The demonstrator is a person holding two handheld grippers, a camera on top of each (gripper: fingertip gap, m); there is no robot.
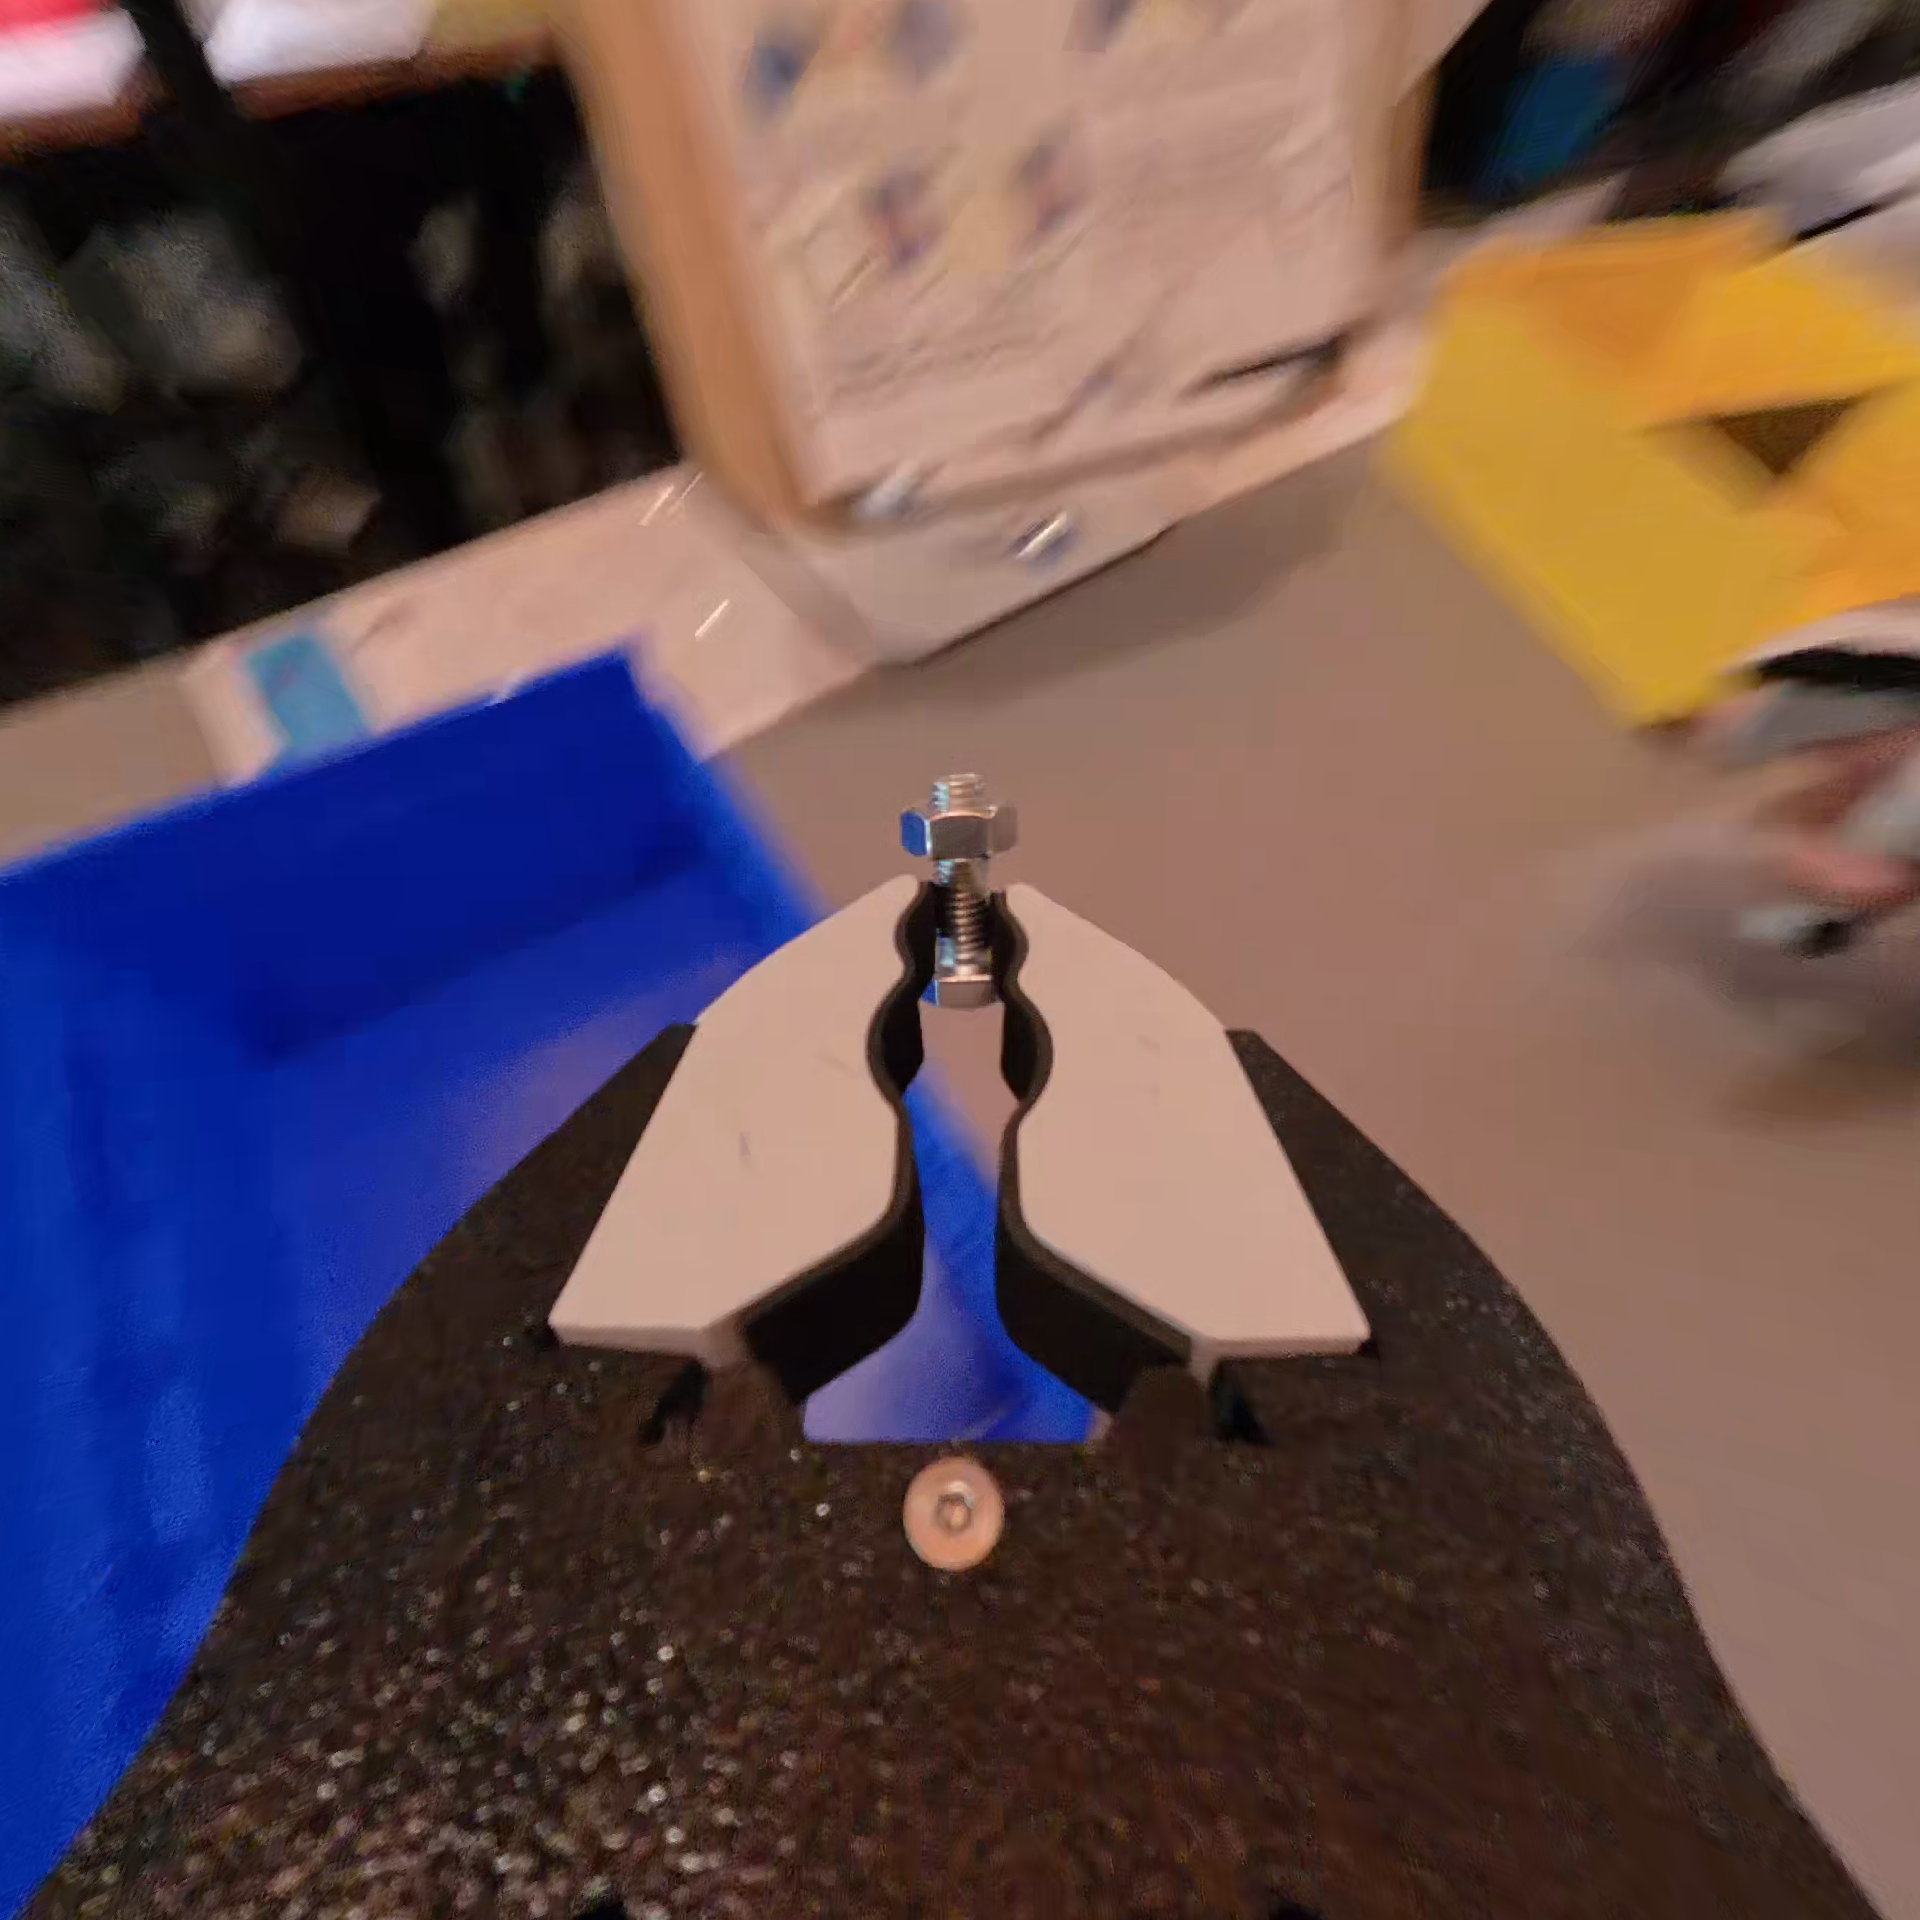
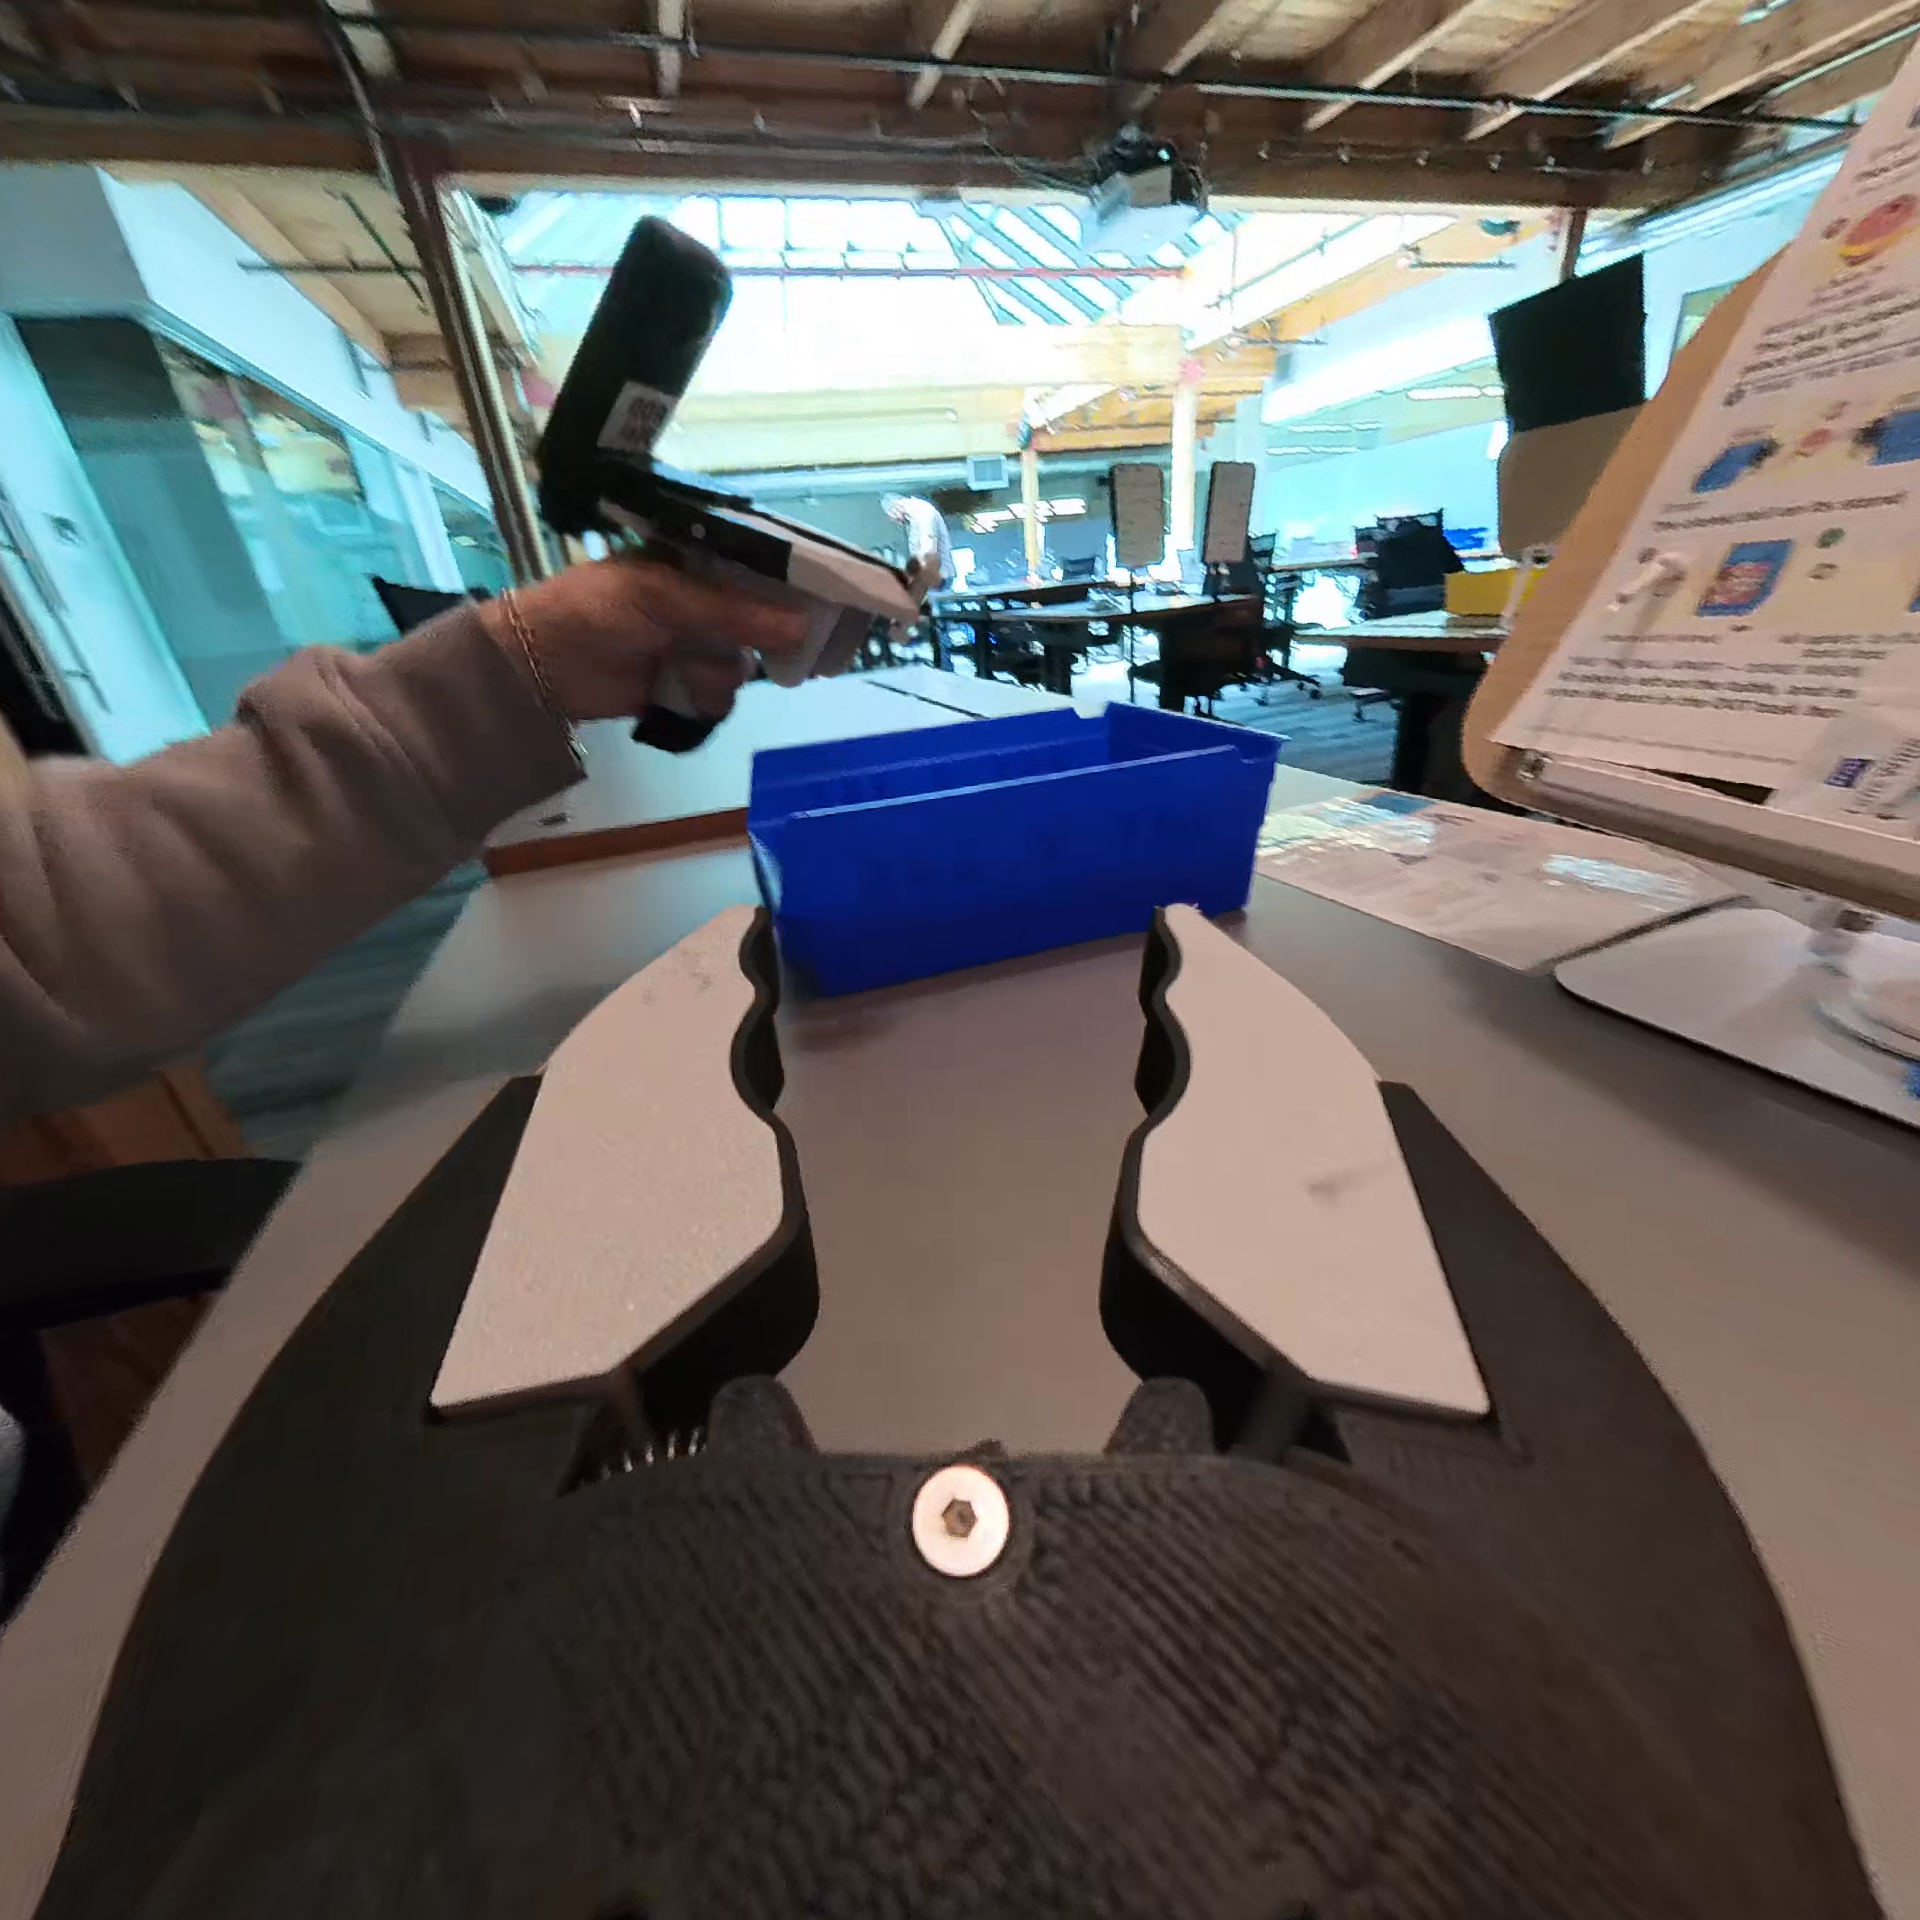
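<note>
Bolt [image 1: 961, 909] and nut [image 1: 958, 831], both silver metal, stood upright in the left gripper [image 1: 961, 935], whose two fingers were closed on the threaded shank, the dark inner pads pressing it from either side. The hex head sat lower between the fingers; the nut and the shank's tip rose clear above the fingertips. Everything beyond was smeared by motion blur: a blue bin [image 1: 364, 935] to the left and partly behind the gripper, a yellow bin [image 1: 1662, 499] cut off at the right edge, and a board with papers [image 1: 1039, 260] whose detail could not be made out.

In the right wrist view the right gripper [image 2: 961, 945] hung over the grey table [image 2: 1558, 1195] with its fingers spread wide and nothing between them, the blue bin just beyond the tips. A hand [image 2: 644, 634] held the left gripper above the bin; the bolt there was too small and blurred to see. A stand with a printed sheet [image 2: 1714, 582] was cut off at the right.
</note>
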